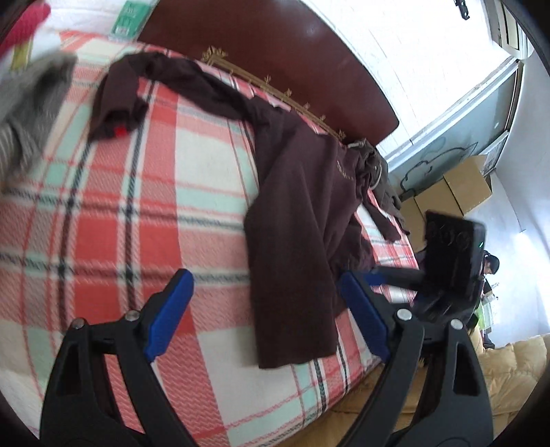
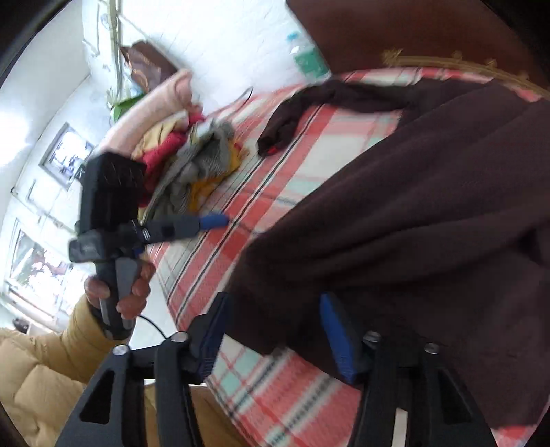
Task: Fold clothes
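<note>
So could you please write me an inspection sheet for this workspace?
Surface: plaid bedspread, mostly bare.
Job's things: brown top spread out, one sleeve stretched toward the headboard.
Clutter: clothes pile at the far end; olive garment by the headboard.
Grippers: left gripper open over the bedspread; right gripper open, the top's hem between its jaws.
Cables: black cable below the left hand.
Surroundings: cardboard boxes, windows.

No text can be read anywhere. Beyond the tongs, a green sign (image 1: 129,19) on the wall and a faint chest print on the brown shirt (image 1: 343,173) are too blurred to make out.
</note>
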Action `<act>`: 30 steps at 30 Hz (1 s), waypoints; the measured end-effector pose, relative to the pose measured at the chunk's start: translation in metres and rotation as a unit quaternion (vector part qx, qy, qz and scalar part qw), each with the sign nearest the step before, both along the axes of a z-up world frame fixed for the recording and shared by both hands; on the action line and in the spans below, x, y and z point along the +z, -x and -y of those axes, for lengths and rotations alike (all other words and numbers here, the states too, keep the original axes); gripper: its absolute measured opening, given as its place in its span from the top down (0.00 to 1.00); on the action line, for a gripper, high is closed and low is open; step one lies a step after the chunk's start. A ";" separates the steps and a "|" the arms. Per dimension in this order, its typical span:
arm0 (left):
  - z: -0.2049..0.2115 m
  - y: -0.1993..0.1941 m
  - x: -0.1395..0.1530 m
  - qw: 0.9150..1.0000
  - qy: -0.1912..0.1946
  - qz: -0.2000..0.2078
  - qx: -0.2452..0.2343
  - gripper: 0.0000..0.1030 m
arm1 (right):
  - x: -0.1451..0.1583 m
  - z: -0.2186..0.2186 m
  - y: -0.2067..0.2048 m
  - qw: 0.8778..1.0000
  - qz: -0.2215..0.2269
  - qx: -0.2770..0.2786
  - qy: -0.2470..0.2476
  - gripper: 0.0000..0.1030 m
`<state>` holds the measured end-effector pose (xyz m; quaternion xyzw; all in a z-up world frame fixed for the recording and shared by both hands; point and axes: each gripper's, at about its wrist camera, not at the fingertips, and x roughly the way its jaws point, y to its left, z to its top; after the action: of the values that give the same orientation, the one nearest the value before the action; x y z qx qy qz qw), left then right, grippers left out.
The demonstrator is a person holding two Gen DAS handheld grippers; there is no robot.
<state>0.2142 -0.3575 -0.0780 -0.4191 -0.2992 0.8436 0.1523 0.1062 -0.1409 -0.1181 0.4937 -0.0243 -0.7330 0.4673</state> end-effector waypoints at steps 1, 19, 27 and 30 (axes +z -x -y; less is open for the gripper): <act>-0.004 -0.001 -0.003 1.000 -0.001 0.004 -0.005 0.14 | 0.005 -0.023 0.002 0.999 -0.014 -0.032 0.002 0.37; -0.066 0.022 -0.016 0.997 0.048 0.043 -0.031 0.68 | -0.034 -0.163 0.028 0.982 0.003 -0.187 -0.007 0.92; -0.051 -0.008 0.029 1.000 -0.001 -0.001 -0.030 0.81 | 0.037 -0.214 -0.028 0.975 -0.026 -0.174 0.135 0.97; -0.055 -0.020 0.037 0.998 0.021 -0.006 -0.051 0.81 | 0.057 -0.222 -0.044 0.974 -0.042 -0.169 0.142 0.96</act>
<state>0.2339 -0.3025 -0.0411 -0.4318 -0.2589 0.8434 0.1876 0.1504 0.0814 -0.0616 0.3801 -0.1917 -0.8105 0.4023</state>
